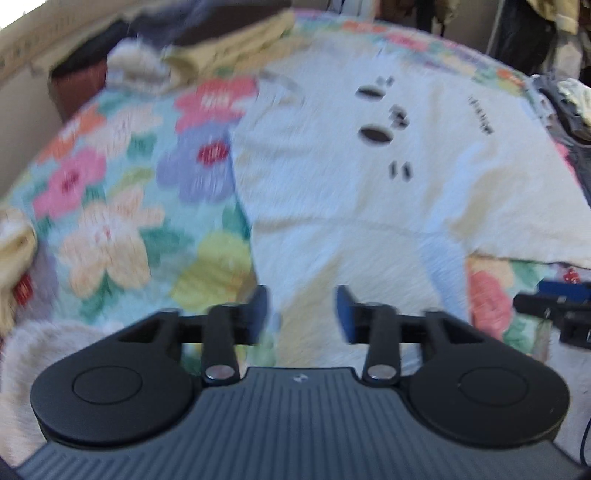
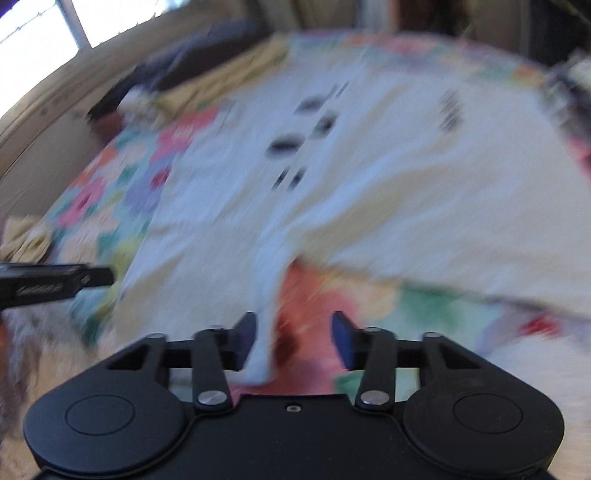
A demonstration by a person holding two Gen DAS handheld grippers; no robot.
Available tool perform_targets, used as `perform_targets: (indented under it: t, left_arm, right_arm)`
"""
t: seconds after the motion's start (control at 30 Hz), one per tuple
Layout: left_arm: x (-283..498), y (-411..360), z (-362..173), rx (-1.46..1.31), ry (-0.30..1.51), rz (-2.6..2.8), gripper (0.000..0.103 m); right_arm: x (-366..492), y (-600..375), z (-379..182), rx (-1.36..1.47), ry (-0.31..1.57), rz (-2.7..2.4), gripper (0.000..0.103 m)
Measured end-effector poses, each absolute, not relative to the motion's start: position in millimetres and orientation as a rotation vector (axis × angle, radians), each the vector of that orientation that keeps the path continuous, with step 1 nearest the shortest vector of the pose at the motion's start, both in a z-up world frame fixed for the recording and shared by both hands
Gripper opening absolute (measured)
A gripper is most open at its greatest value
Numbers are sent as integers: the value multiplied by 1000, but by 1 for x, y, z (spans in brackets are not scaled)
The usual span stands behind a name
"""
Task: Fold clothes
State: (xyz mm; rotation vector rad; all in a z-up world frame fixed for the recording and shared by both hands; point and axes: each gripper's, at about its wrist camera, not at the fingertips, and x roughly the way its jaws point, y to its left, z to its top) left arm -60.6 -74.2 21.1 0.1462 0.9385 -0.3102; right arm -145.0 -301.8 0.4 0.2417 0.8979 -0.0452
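Left gripper: low centre of the left wrist view, jaws wide apart and holding nothing; white cloth and a bit of the quilt show through the gap.
Right gripper: low centre of the right wrist view, jaws also spread wide; a narrow tip of the white cloth hangs down between them, beside the left finger. I cannot tell if it touches the pad.
White T-shirt: spread flat over the middle and right of the frame, with dark printed marks on its upper part. In the right wrist view it fills the centre, much blurred.
Surface: a bed under a floral quilt with pink, purple, yellow and green flowers, seen at the left of the shirt and under its lower edge.
Pile of clothes: upper left of the left wrist view, yellow, dark and brown pieces at the far edge of the bed.
Room: a bright window in the upper left corner of the right wrist view, and a beige wall along the left side.
Picture quality: both views are blurred.
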Motion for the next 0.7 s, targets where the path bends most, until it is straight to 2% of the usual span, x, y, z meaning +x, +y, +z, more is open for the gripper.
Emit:
perform_targets:
  t: [0.13,0.3,0.7]
  left_arm:
    - [-81,-95,42,168,903,-374,61]
    - [-106,-119,65,189,866,-444,68]
    - [-130,-135,73,209,806,-420,87]
  right_arm:
    - [-164,-310,30,183,823,-177,66]
    - [-186,-313,51,170,797,-253,84]
    - [-205,-305,67,135,746,-301,91]
